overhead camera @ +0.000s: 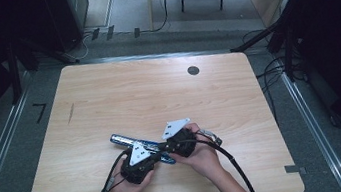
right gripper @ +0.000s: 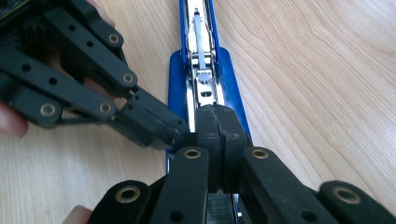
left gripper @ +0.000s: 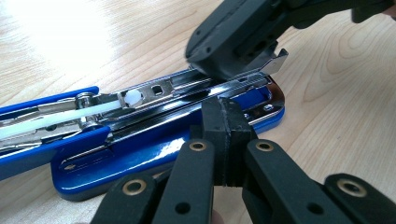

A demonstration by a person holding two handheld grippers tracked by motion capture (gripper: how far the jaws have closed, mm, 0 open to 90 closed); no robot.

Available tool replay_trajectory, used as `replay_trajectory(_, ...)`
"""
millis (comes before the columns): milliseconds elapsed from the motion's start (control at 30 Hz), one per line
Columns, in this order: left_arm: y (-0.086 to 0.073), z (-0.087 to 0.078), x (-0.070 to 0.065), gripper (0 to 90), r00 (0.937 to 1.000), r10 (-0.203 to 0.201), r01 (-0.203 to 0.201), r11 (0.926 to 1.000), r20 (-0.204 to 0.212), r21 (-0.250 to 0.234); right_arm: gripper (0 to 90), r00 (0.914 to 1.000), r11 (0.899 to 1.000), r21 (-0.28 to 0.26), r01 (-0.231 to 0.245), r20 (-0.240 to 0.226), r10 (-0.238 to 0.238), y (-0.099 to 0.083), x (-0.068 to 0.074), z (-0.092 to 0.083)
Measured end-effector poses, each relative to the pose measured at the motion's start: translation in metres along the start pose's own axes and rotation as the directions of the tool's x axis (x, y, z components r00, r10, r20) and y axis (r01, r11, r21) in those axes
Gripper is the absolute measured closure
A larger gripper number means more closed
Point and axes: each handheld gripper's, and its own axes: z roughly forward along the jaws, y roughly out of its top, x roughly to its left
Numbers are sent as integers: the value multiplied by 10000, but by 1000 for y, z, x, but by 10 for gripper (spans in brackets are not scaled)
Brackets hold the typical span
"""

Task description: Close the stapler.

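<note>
Pressing shut tongs (right gripper: 217, 122) on open stapler (right gripper: 201, 70), wooden table (overhead camera: 158, 92)

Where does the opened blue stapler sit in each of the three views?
High view: blue metal stapler lies lower centre on the wooden table, under both grippers.
Left gripper view: it crosses the middle from the left edge.
Right gripper view: it runs up the centre.
Shared landmark: its shiny staple channel.

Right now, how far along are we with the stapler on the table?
Done: the blue stapler lies opened out flat on the table, its metal staple channel exposed. In hand: the left gripper presses shut against the stapler's front side, and the right gripper, also shut, bears on the channel's front end. Left, probably: closing the stapler; whether staples are loaded is unclear.
</note>
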Motion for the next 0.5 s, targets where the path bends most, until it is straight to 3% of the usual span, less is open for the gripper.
replay_trajectory(300,-2,-4,5,900,9994,-298,295,9995,-198,-136,900,9995,9986,-443,-301,-23,301,1,-1,-7)
replay_trajectory(400,-3,-11,13,900,9963,-865,864,9957,-16,-335,900,9996,9983,-507,-291,-16,290,4,-1,-5)
replay_trajectory(433,-3,-11,13,900,9963,-865,864,9957,-16,-335,900,9996,9983,-507,-291,-16,290,4,-1,-5)
replay_trajectory(467,-4,-16,19,900,9942,-1079,1077,9933,-38,-410,900,9994,9980,-532,-346,-29,345,6,0,-3)
replay_trajectory(500,-5,-19,21,900,9948,-970,959,9948,-317,-356,900,9995,9978,-580,-323,-20,322,7,0,-2)
